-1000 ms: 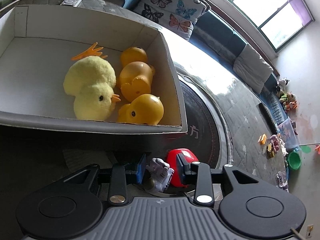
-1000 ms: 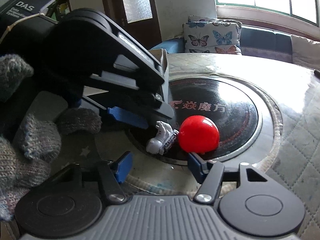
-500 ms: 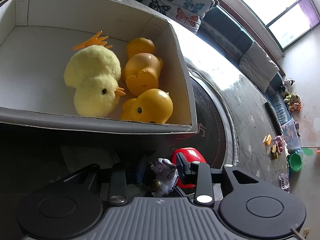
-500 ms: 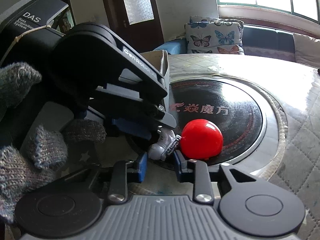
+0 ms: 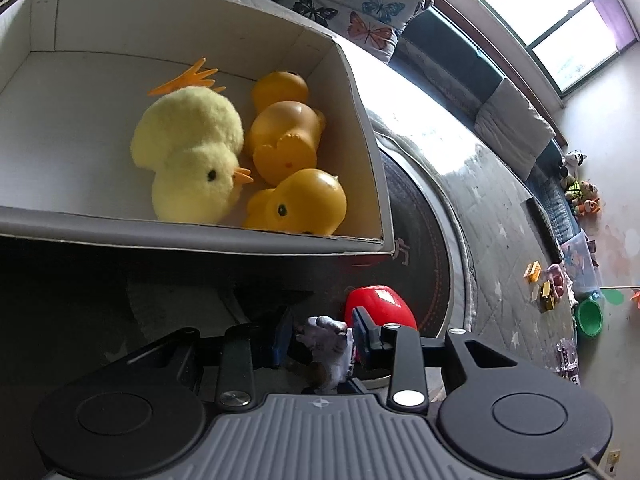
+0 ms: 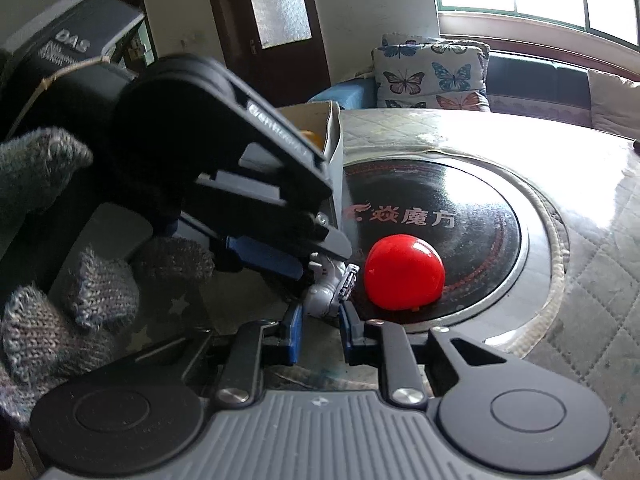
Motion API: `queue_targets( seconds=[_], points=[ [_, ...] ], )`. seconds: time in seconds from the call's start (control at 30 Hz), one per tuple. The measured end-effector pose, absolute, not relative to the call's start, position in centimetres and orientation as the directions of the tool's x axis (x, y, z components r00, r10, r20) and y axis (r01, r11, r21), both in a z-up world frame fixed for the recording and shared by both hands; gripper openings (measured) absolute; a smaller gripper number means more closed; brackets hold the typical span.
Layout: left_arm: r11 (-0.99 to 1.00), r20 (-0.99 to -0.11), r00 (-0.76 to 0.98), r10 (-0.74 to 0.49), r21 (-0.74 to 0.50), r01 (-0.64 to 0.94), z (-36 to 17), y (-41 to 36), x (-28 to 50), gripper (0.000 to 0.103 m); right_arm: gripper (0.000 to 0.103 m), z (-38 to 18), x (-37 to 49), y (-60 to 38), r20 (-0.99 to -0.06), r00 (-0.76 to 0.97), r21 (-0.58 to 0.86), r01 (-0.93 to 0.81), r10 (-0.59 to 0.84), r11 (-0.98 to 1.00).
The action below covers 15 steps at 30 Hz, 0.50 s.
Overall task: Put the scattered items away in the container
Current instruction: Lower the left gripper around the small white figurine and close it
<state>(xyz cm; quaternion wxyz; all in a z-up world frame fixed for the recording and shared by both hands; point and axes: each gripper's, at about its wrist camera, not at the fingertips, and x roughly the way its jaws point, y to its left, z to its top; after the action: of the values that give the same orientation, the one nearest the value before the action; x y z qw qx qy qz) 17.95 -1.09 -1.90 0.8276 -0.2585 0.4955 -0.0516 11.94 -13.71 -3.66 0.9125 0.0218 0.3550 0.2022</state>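
Down at the near edge of the table, both grippers meet on one small toy — a white astronaut figure [image 6: 331, 289] lying beside a red ball [image 6: 404, 272] on the black round plate [image 6: 480, 208] set into the tabletop. The right gripper [image 6: 319, 330] has its blue pads drawn in tight against the lower end of the figure, pinching it. The left gripper [image 5: 322, 334] reaches in from the side, held by a hand in a grey knitted glove [image 6: 76, 280]; its jaws stand partly apart with the figure between them, and its right pad lies against the toy, though I cannot tell whether the other pad touches. The ball sits just beside the figure, untouched by either pair of fingers. Behind them stands the cardboard box [image 5: 360, 120], open at the top, holding a fluffy yellow chick [image 5: 192, 160] and three orange rubber ducks [image 5: 296, 204] crowded into its right-hand corner.
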Motion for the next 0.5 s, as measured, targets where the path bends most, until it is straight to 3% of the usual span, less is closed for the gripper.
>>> queue_targets(
  seconds=[0.3,0.5],
  points=[
    [0.854,-0.79,0.501,-0.353,-0.491,-0.173,-2.27,-1.16,18.32,0.034,0.021,-3.93,12.19,-13.65,-0.637,0.67,0.196,-0.338,0.382,0.92],
    [0.853,-0.784,0.501,-0.367,-0.499,-0.155,-2.25,-1.12,18.14,0.034,0.014,-3.81,11.73,-13.65,-0.63,0.67,0.195,-0.352,0.391,0.916]
  ],
)
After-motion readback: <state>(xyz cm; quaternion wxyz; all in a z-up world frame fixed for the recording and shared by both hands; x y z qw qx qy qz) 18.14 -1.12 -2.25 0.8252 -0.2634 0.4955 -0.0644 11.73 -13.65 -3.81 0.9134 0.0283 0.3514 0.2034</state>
